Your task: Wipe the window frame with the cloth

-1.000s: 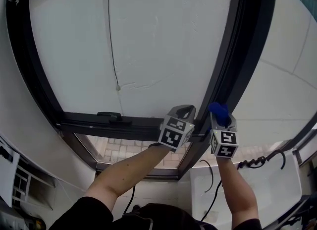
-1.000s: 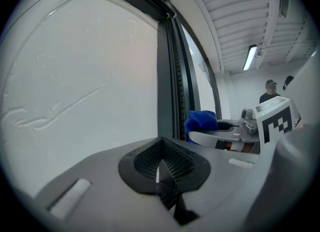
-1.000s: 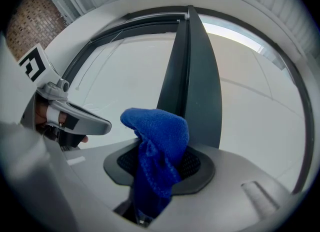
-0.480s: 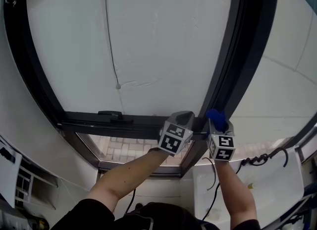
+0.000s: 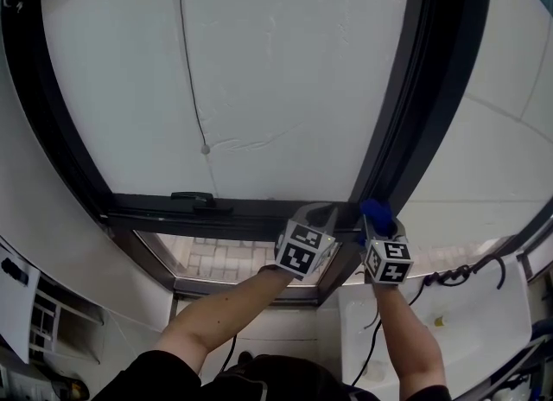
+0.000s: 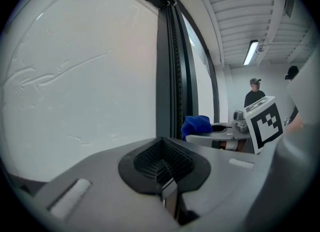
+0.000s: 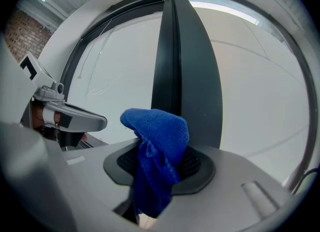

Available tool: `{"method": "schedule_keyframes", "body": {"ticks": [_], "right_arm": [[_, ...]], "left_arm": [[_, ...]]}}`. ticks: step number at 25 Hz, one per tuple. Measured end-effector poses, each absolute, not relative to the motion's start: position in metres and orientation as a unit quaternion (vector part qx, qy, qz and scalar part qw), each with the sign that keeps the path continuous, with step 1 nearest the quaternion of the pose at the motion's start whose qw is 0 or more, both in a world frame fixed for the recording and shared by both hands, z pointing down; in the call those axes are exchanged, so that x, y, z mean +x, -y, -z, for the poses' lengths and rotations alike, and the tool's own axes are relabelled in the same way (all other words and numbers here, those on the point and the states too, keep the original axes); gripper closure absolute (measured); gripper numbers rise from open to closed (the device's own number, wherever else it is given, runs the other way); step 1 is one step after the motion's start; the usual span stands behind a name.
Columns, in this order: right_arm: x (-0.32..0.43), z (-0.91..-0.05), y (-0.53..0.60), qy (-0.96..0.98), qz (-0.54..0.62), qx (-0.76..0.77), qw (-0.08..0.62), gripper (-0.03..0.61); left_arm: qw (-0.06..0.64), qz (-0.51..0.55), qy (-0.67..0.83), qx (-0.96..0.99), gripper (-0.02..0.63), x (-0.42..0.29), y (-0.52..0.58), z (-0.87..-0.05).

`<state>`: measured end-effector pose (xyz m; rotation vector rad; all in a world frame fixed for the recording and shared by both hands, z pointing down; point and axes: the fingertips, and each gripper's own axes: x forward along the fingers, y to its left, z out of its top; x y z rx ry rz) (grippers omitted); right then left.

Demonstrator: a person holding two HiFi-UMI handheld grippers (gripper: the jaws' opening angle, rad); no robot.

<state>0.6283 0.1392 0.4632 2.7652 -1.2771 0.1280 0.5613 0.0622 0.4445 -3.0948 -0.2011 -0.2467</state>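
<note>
**Cloth** [image 7: 157, 141]. A blue terry cloth, bunched and clamped between the jaws of the right gripper [image 7: 159, 173]. Its free fold stands proud of the jaws at the centre of the right gripper view. There it lies at the foot of the dark upright of the window frame [image 7: 187, 76], and whether it actually touches cannot be confirmed. In the head view the cloth sits at lower centre-right, where the upright meets the horizontal rail [image 5: 216, 212].

**Left gripper** [image 5: 321, 214]. Just to the left of the right one and near the rail, with its jaws closed together on nothing.

**Surroundings.** A white pane [image 5: 276, 71] fills the upper frame, and a thin cord [image 5: 192, 71] hangs across its upper left. A person [image 6: 255, 96] stands far back at the right edge of the left gripper view.

**Step in hand (judged).** A wiping pass on the upright, at its lower end.
- Press the free fold flat against the face of the frame, so that fabric rather than the jaw tips bears on the metal.
- Hold the clamp firm, since friction could drag the cloth out.
- Follow the upright's own line and do not stray onto the pane.
- Work the fold into the corner where upright and rail join, as dirt is likely to collect there.
- Hold the empty gripper out of the cloth's path.
</note>
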Motion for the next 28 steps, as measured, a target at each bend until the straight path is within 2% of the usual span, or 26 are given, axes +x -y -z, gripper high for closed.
{"method": "schedule_keyframes", "body": {"ticks": [7, 28], "right_arm": [[0.633, -0.483, -0.14, 0.415, -0.071, 0.905, 0.057, 0.431], [0.632, -0.542, -0.14, 0.416, -0.152, 0.892, 0.092, 0.43]], "left_arm": [[-0.011, 0.091, 0.065, -0.994, 0.624, 0.56, -0.06, -0.461], [-0.025, 0.116, 0.073, -0.99, 0.624, 0.556, -0.058, -0.503]]}}
